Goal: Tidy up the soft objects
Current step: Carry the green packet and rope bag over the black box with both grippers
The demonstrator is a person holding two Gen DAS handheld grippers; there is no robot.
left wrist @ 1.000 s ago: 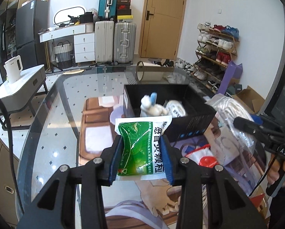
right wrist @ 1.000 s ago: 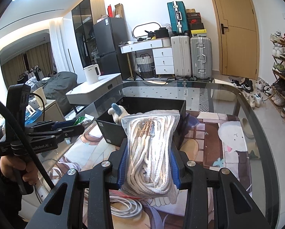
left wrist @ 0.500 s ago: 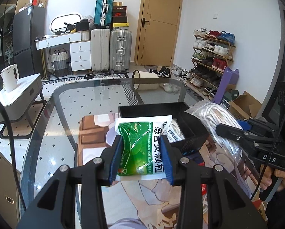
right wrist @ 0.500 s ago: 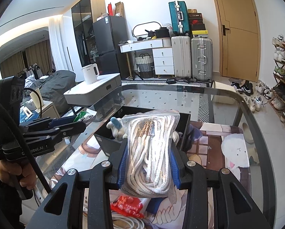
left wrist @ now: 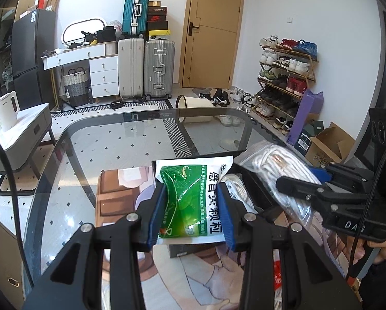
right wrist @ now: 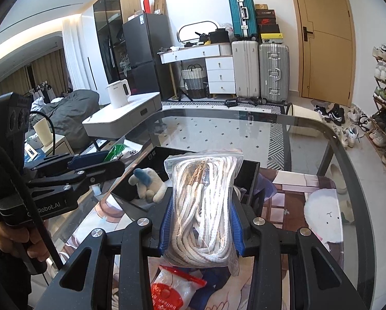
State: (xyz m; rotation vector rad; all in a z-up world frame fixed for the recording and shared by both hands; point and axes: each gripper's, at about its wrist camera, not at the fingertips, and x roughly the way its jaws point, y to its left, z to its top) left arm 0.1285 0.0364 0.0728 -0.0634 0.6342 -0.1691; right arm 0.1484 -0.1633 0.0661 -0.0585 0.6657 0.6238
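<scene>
My left gripper (left wrist: 190, 211) is shut on a green and white packet (left wrist: 190, 201), held above the near edge of a black box (left wrist: 255, 180) on the glass table. My right gripper (right wrist: 202, 223) is shut on a clear bag of white rope (right wrist: 204, 204), held above the same black box (right wrist: 252, 178). The rope bag (left wrist: 278, 165) and right gripper (left wrist: 319, 188) show at the right of the left wrist view. A white plush toy with a blue part (right wrist: 147, 184) lies in the box. The left gripper (right wrist: 99, 165) shows at the left.
A red and white bag (right wrist: 172, 289) lies on the printed mat (right wrist: 319, 206) below the right gripper. The glass table's (left wrist: 110, 149) far half shows the floor beneath. A white side table with a kettle (left wrist: 6, 111) stands left. Suitcases, a shoe rack and a door stand behind.
Both grippers have risen and moved over the black box with their loads. The box now sits lower and closer in both views.
</scene>
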